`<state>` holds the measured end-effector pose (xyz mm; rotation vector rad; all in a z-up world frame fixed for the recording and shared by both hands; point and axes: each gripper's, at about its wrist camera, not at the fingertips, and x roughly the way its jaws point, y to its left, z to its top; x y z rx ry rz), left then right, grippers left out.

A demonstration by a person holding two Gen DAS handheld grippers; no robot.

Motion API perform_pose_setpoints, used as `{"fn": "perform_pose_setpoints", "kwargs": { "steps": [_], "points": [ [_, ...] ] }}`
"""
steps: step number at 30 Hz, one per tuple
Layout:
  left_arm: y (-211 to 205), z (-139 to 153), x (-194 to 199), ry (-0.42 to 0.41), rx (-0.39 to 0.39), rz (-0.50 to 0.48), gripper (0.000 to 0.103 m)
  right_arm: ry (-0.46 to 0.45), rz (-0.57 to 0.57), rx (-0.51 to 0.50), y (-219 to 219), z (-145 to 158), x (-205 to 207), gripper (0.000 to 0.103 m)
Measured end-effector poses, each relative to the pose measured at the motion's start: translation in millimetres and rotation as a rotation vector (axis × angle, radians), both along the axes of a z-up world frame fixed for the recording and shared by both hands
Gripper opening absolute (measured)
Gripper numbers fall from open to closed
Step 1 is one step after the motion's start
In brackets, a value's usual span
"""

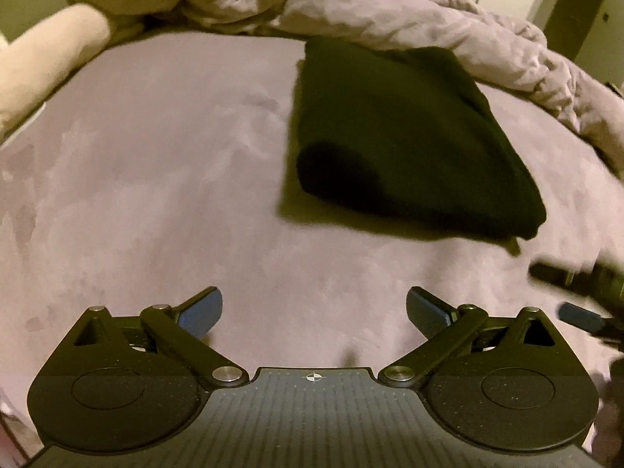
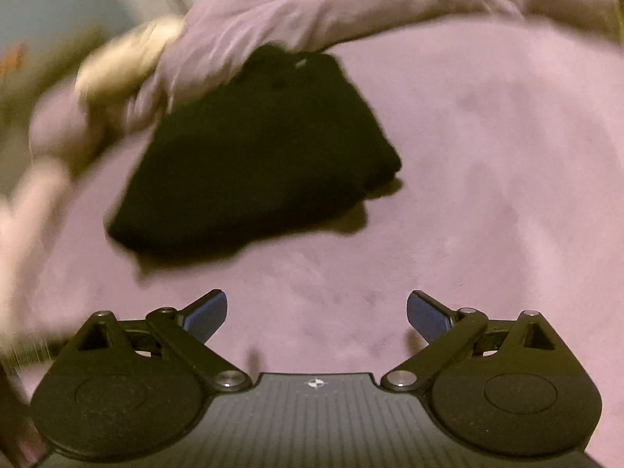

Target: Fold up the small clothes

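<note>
A black garment [image 1: 409, 144] lies folded into a thick bundle on the mauve bed sheet [image 1: 156, 179], right of centre in the left wrist view. The right wrist view shows the same black garment [image 2: 265, 156] left of centre, its far end touching the rumpled duvet. My left gripper [image 1: 314, 312] is open over bare sheet, short of the garment, with nothing between its blue pads. My right gripper [image 2: 316, 314] is open too, empty, nearer than the garment and to its right. The right gripper's blurred fingers [image 1: 577, 312] show at the right edge of the left wrist view.
A crumpled mauve duvet [image 1: 390, 11] is heaped along the far side of the bed and curves down the right. A cream pillow [image 1: 50, 54] lies at the far left. The same duvet [image 2: 312, 4] fills the top of the right wrist view.
</note>
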<state>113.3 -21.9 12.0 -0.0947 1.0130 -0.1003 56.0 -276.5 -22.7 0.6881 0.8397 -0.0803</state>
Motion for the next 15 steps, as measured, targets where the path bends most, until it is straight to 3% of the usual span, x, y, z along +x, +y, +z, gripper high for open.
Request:
{"fn": "perform_pose_setpoints", "kwargs": {
  "steps": [3, 7, 9, 11, 12, 13, 15],
  "points": [
    [1.1, -7.7, 9.8, 0.010, 0.018, 0.017, 0.103, -0.038, -0.101, 0.176, -23.8, -18.0, 14.8, 0.096],
    [3.1, -20.0, 34.5, 0.038, 0.017, 0.075, 0.103, -0.018, -0.117, 0.247, -32.4, -34.9, 44.8, 0.051],
    [4.6, -26.0, 47.9, 0.056, 0.006, 0.097, 0.103, -0.009, -0.101, 0.290, -34.0, -41.3, 58.3, 0.048],
    [3.1, -30.4, 57.4, 0.061, 0.007, 0.106, 0.103, -0.014, -0.095, 0.298, -34.8, -44.4, 70.0, 0.043],
    [1.5, -32.2, 61.3, 0.062, 0.011, 0.108, 0.103, -0.029, -0.087, 0.291, -34.9, -43.9, 73.2, 0.032],
    [0.1, -33.4, 64.7, 0.063, 0.013, 0.105, 0.103, -0.062, -0.078, 0.272, -34.3, -40.5, 75.1, 0.013],
    [-3.1, -34.3, 68.2, 0.059, 0.021, 0.104, 0.103, -0.114, -0.077, 0.190, -33.2, -30.5, 74.9, 0.012]
  ]
}}
